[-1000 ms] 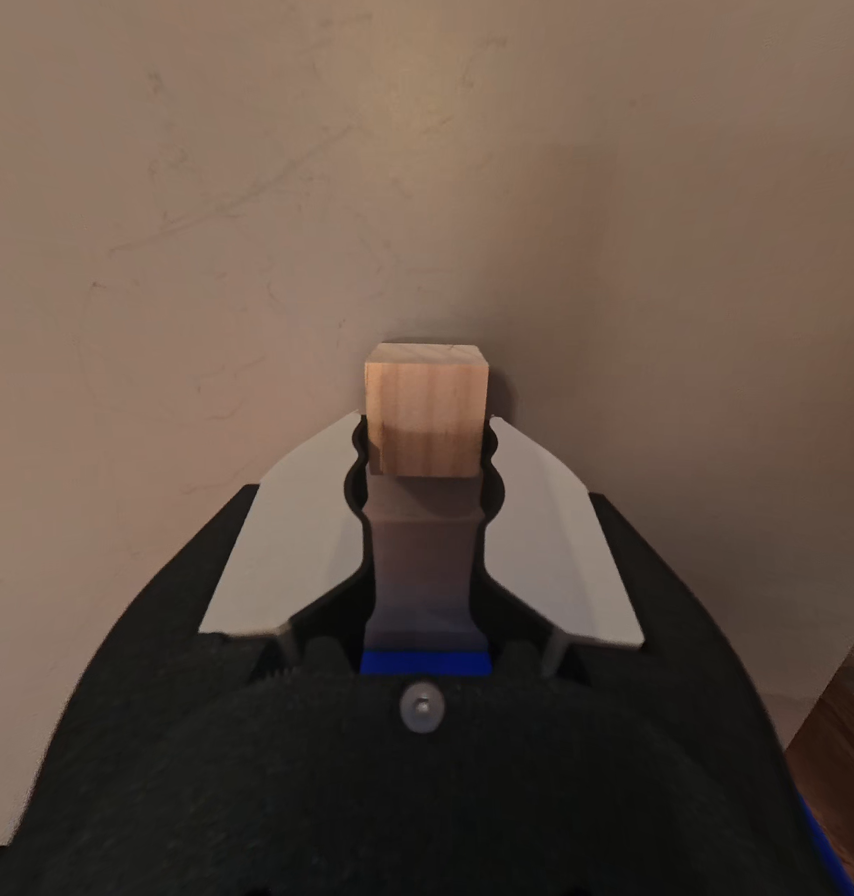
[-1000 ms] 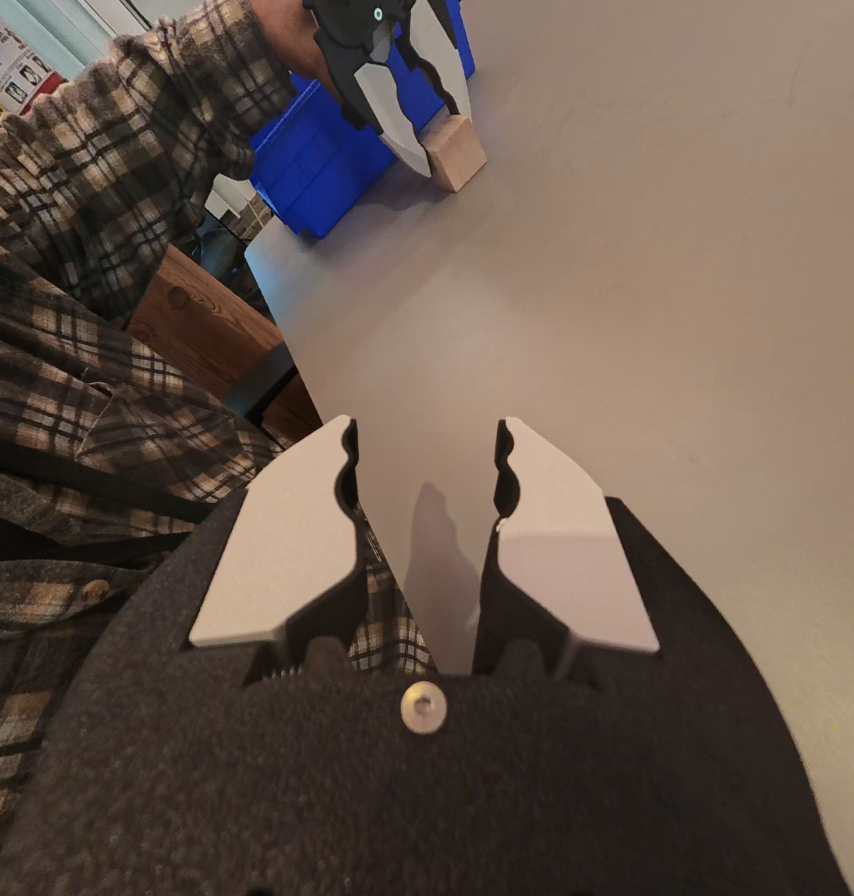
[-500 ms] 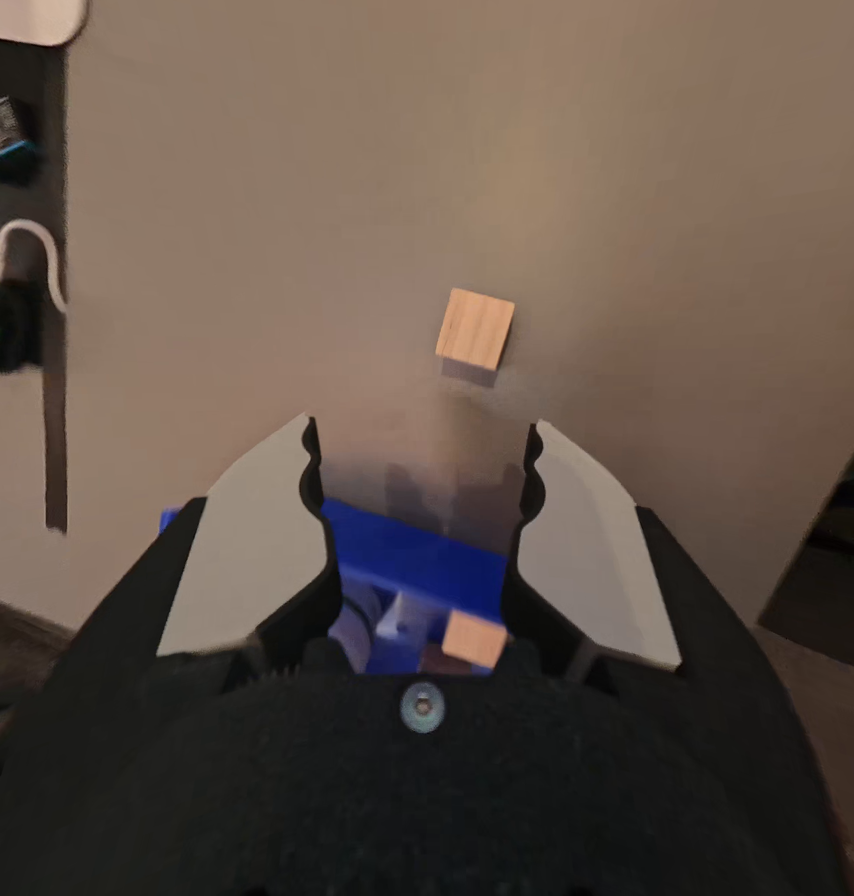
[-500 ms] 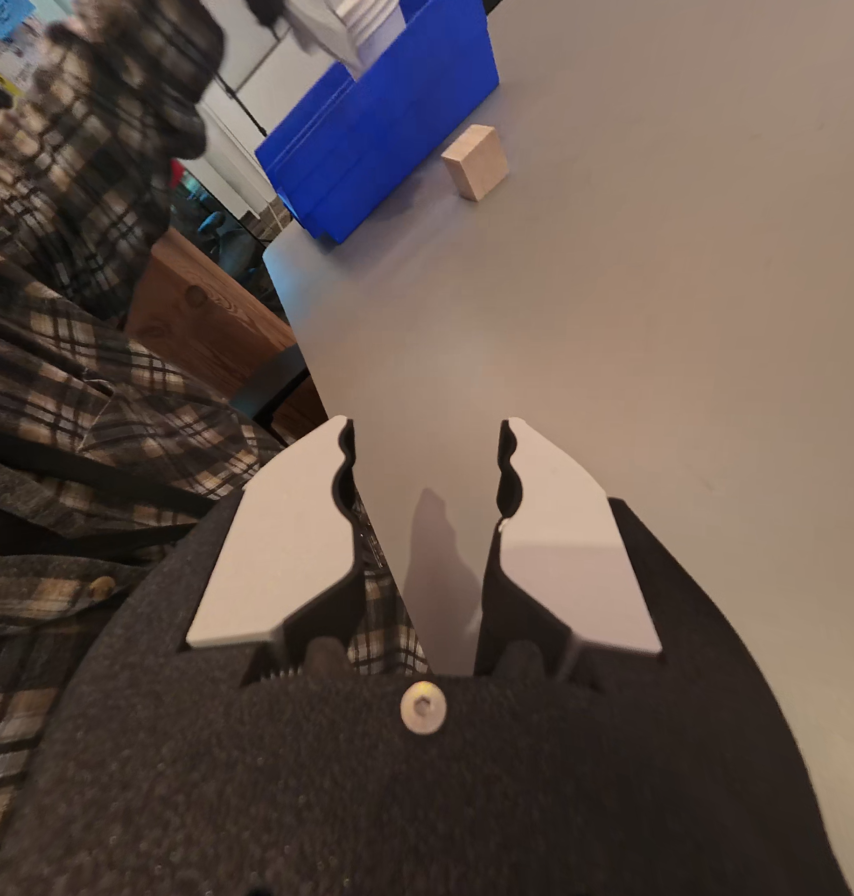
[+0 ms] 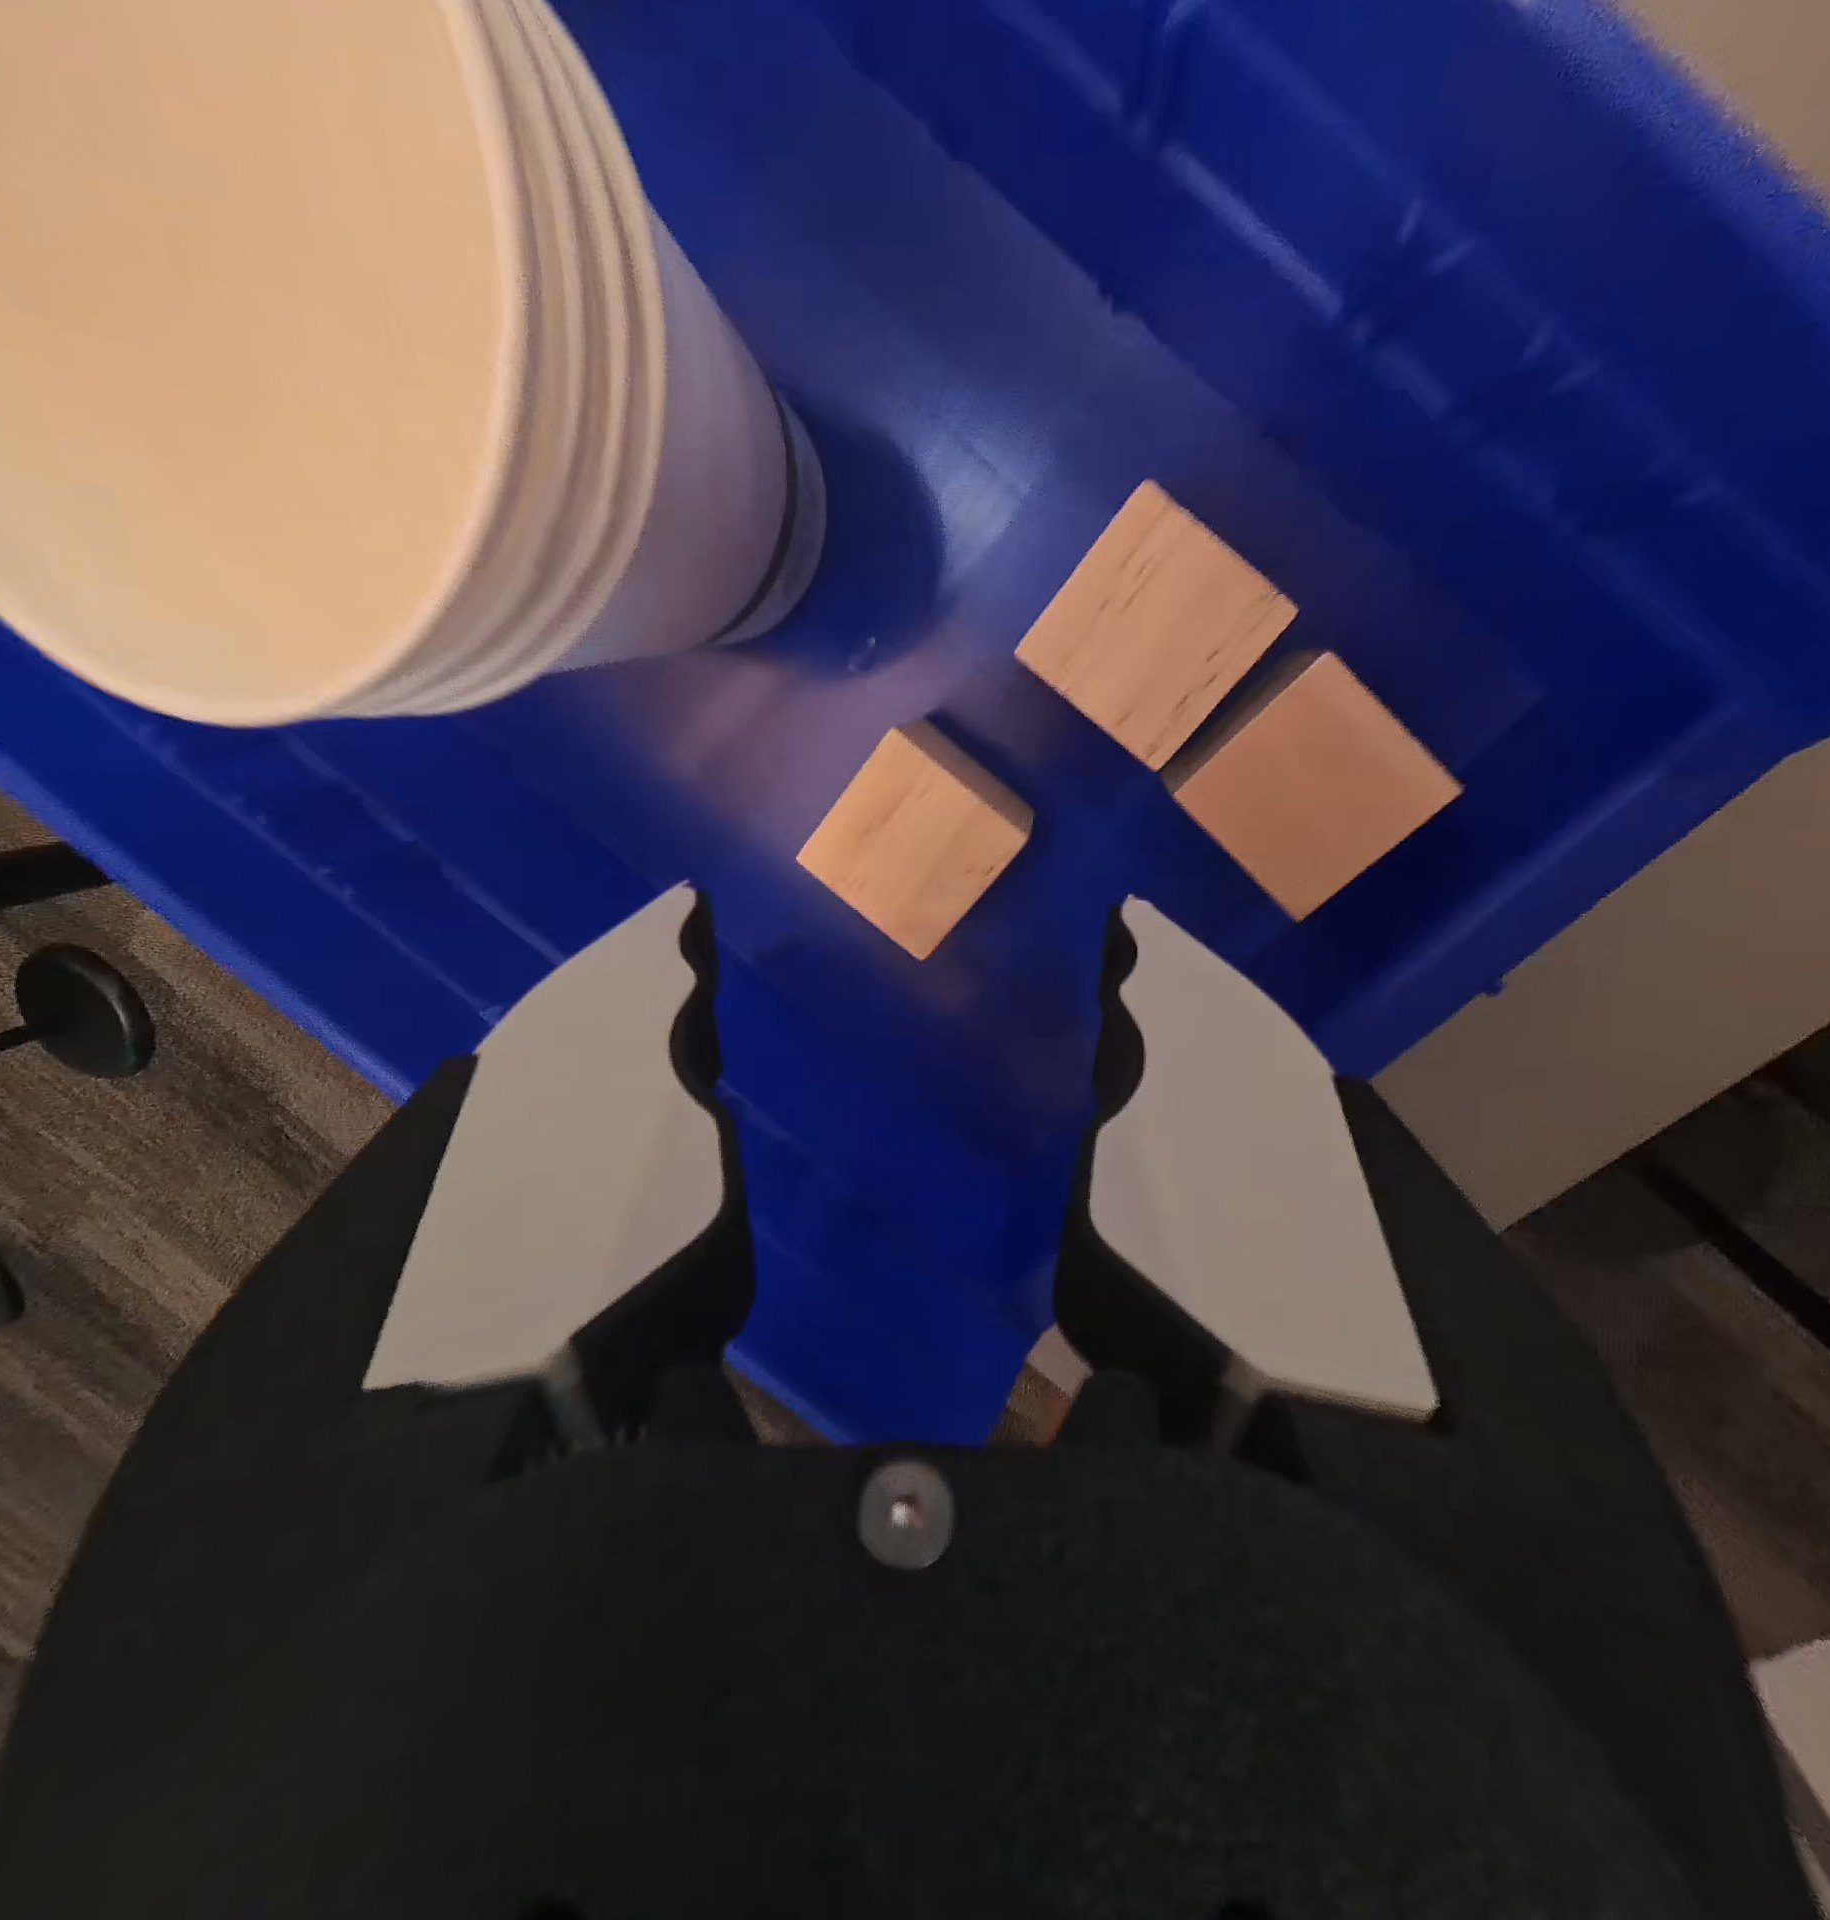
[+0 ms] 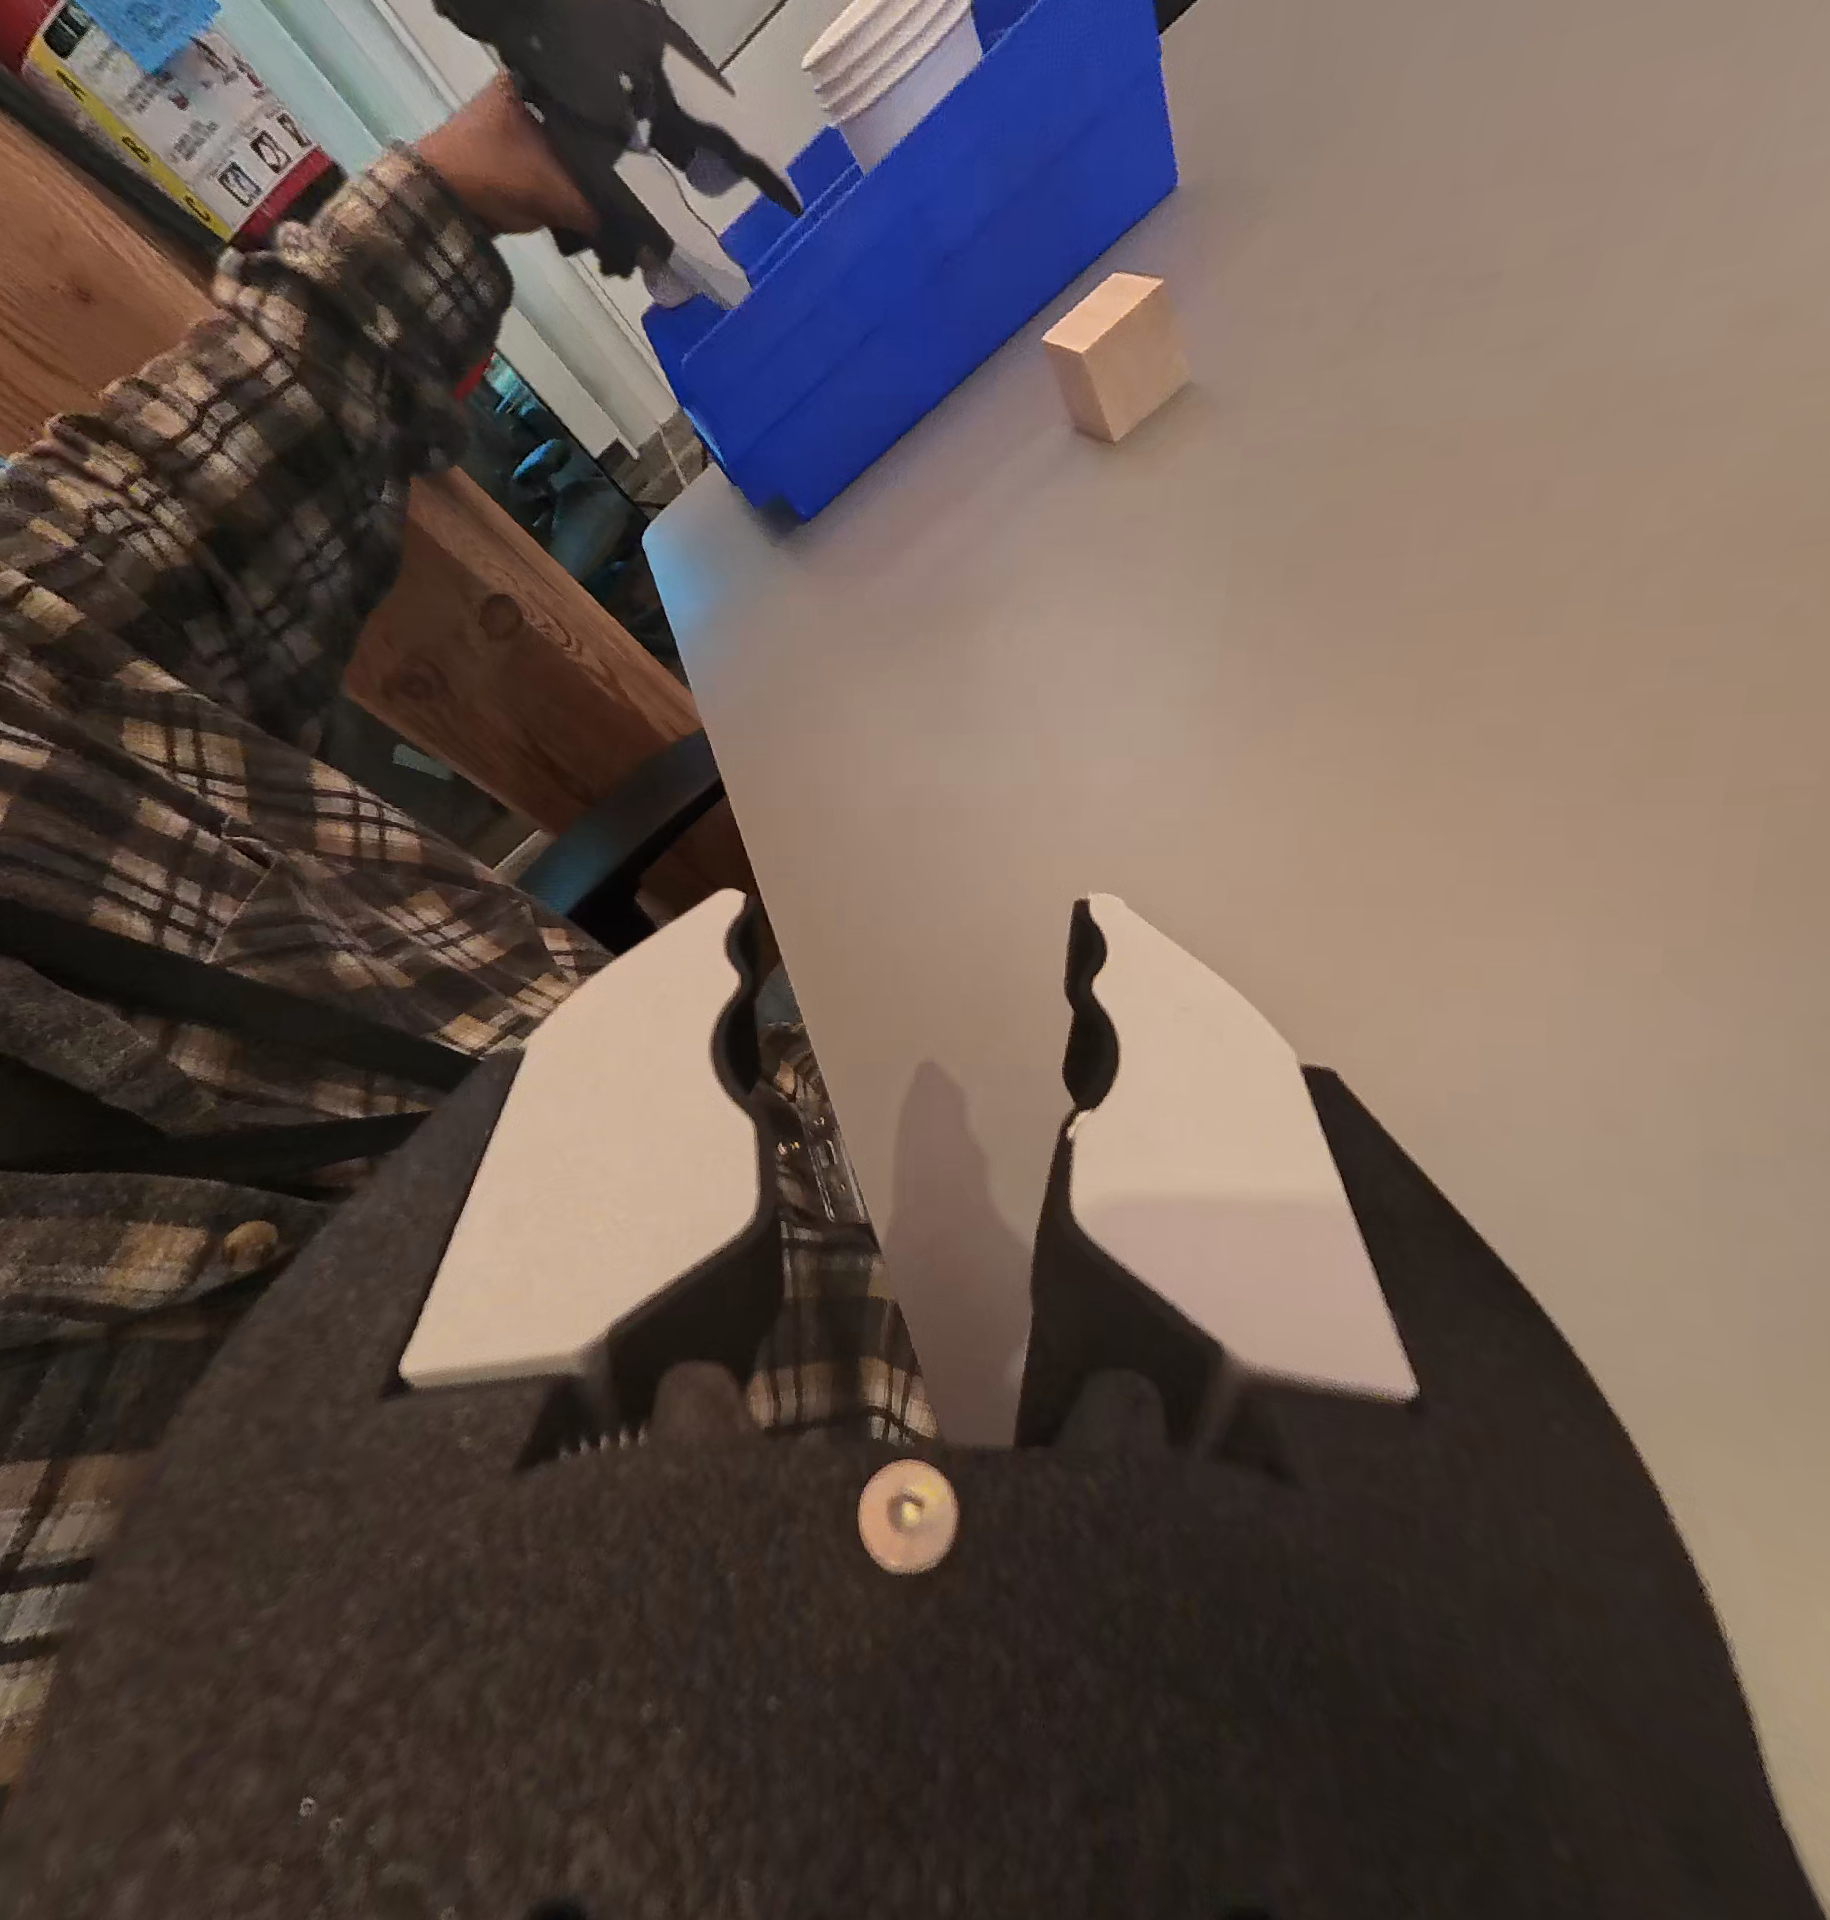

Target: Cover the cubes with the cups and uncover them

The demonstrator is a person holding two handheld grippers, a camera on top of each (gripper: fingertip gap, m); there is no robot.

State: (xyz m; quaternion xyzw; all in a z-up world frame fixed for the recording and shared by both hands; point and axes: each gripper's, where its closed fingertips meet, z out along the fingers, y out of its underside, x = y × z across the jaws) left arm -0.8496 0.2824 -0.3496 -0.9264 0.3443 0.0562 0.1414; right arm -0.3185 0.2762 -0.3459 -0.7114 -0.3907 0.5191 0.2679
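In the left wrist view my left gripper point(image 5: 903, 914) is open and empty, hovering over a blue bin point(image 5: 1358, 270). In the bin lie three wooden cubes: one nearest the fingertips point(image 5: 916, 836), one behind it point(image 5: 1155, 621), one to the right point(image 5: 1314, 781). A stack of white paper cups point(image 5: 298, 343) stands in the bin at the left. In the right wrist view one wooden cube point(image 6: 1119, 355) sits on the grey table point(image 6: 1410, 727) beside the bin point(image 6: 932, 260). My right gripper point(image 6: 906, 914) is open and empty at the table's near edge. The left gripper point(image 6: 672, 156) shows above the bin.
A person's plaid sleeve point(image 6: 298, 416) fills the left of the right wrist view, with a wooden bench point(image 6: 516, 665) behind it. In the left wrist view, floor and a chair base point(image 5: 80, 1008) lie past the bin's left edge.
My left gripper let go of the cube on the table, opened, and moved back over the blue bin. The right gripper has stayed in place, open.
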